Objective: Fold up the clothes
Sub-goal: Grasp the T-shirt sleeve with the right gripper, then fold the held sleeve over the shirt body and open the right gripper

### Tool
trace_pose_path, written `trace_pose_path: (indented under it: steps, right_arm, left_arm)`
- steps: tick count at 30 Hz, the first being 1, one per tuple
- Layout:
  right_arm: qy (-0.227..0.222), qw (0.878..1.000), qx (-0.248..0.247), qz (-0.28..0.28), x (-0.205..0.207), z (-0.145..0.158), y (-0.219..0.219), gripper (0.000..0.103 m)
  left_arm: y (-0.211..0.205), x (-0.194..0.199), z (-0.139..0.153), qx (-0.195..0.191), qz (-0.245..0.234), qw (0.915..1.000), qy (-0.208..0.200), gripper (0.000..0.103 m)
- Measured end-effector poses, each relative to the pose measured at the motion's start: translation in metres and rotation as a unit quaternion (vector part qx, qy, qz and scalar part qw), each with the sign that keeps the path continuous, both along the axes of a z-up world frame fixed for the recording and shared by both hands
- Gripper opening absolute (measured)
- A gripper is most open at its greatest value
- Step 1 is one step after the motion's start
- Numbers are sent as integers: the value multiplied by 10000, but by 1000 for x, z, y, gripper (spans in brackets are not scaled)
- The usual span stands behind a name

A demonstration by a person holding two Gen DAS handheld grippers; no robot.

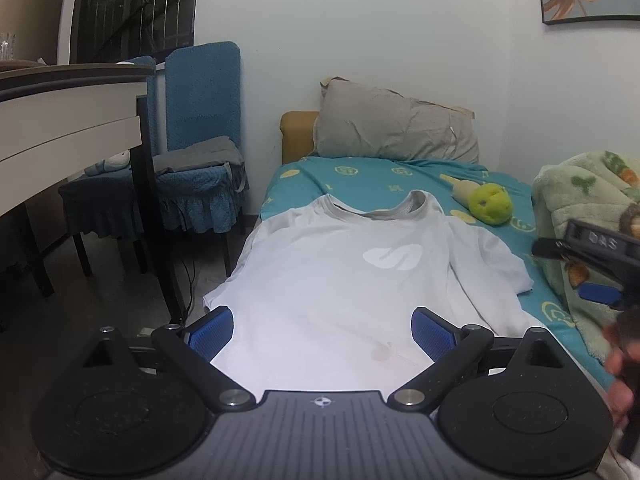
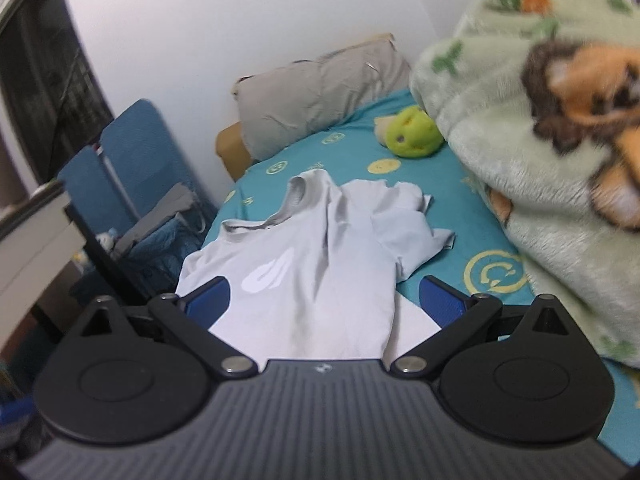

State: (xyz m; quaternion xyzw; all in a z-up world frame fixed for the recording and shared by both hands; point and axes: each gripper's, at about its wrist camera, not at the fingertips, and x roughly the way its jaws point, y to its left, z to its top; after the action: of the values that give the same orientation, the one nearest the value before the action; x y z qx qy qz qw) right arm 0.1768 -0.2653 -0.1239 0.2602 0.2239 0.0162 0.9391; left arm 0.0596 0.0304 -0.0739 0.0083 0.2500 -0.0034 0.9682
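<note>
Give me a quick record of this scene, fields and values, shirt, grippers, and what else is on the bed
garment: white t-shirt, spread front up, unfolded
surface: bed with teal sheet
sleeve: right sleeve rumpled
left gripper: open, empty, above the hem
right gripper: open, empty
also on bed: grey pillow, green plush toy, fleece blanket

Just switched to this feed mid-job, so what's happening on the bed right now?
A white T-shirt lies spread face-up on the teal bed sheet, one sleeve bunched up. The left gripper and right gripper are both open above its lower part, gripping nothing. No fold is made yet.
</note>
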Motion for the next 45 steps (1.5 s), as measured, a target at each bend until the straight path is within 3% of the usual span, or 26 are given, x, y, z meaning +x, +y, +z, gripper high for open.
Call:
trace_pose_path:
  steps: [5, 10, 12, 13, 15, 18, 19, 20, 23, 27, 30, 37, 40, 42, 45]
  right_arm:
    - [264, 9935, 1037, -389, 48, -32, -32, 97]
    - [376, 9763, 1944, -872, 81, -63, -55, 95]
    - [516, 9711, 2084, -1043, 95, -76, -60, 87]
    - [592, 9685, 2140, -1126, 102, -83, -63, 78]
    - [584, 9633, 2310, -1235, 112, -95, -66, 72]
    - [461, 9648, 2276, -1236, 125, -98, -64, 63]
    - [472, 9661, 2240, -1190, 130, -99, -63, 44]
    - [488, 9682, 2151, -1182, 132, -98, -63, 22]
    - [536, 9744, 1828, -1197, 137, -95, -62, 11]
    - [172, 9841, 824, -1563, 127, -67, -56, 8]
    - [-70, 9821, 354, -1846, 120, -47, -57, 8]
    - [4, 9789, -101, -2043, 118, -35, -59, 8]
    - [-225, 9848, -764, -1544, 121, -20, -26, 8]
    - [-512, 9862, -1350, -807, 122, -9, 14, 8]
    - [-770, 9761, -1973, 493, 118, -4, 75, 8]
  left_arm:
    - [1, 9, -10, -122, -11, 9995, 280, 97]
    - [-1, 24, -22, -68, 13, 9988, 477, 97]
    - [0, 33, -26, -95, 44, 9985, 539, 97]
    - [1, 38, -29, -114, 57, 9983, 570, 97]
    - [3, 48, -34, -176, 86, 9979, 618, 97]
    - [6, 63, -41, -297, 131, 9971, 689, 97]
    - [8, 67, -43, -343, 141, 9967, 721, 97]
    - [9, 70, -45, -389, 145, 9963, 752, 97]
    - [13, 77, -50, -498, 186, 9951, 835, 97]
    - [19, 78, -49, -551, 299, 9945, 845, 97]
    - [24, 75, -44, -583, 360, 9946, 784, 97]
    - [29, 68, -36, -545, 452, 9949, 719, 97]
    - [32, 67, -32, -585, 494, 9951, 632, 97]
    - [35, 66, -27, -594, 534, 9953, 548, 97]
    - [40, 64, -21, -521, 673, 9956, 400, 97]
